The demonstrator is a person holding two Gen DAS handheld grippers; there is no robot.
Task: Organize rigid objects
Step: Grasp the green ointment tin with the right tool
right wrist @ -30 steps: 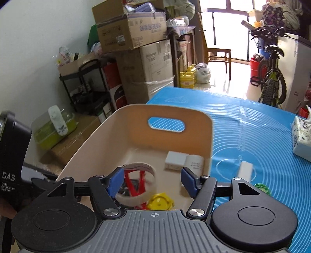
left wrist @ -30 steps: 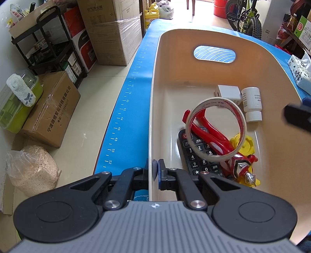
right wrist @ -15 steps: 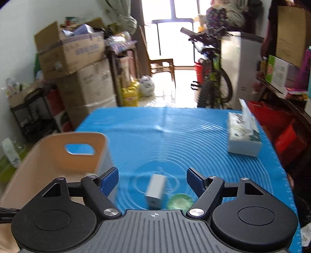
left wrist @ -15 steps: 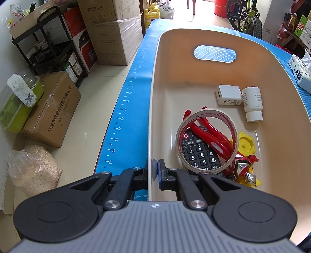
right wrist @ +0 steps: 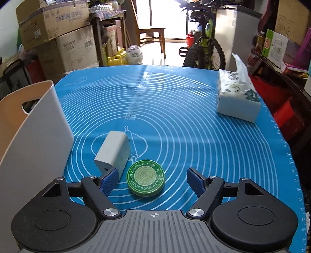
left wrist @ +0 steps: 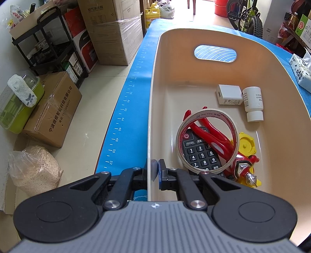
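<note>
While left gripper (left wrist: pixel 153 171) clamps bin (left wrist: pixel 153 97) wall, right gripper (right wrist: pixel 152 180) (agape) over tin (right wrist: pixel 146 179)

Stacked cardboard boxes (right wrist: pixel 58 29), bicycle (right wrist: pixel 204 48), bright doorway (right wrist: pixel 167 17)

I'm seeing a smooth, matt plastic bin (left wrist: pixel 281 109), cream inside. In it, a glossy tape roll (left wrist: pixel 207 141) and a shiny red plastic toy (left wrist: pixel 223 142) lie over a matt black remote (left wrist: pixel 200 153) with rubbery-looking keys. My other view gives a smooth blue mat (right wrist: pixel 175 120), a matt white plastic charger (right wrist: pixel 113 151), and a glossy green tin (right wrist: pixel 146 179).
</note>
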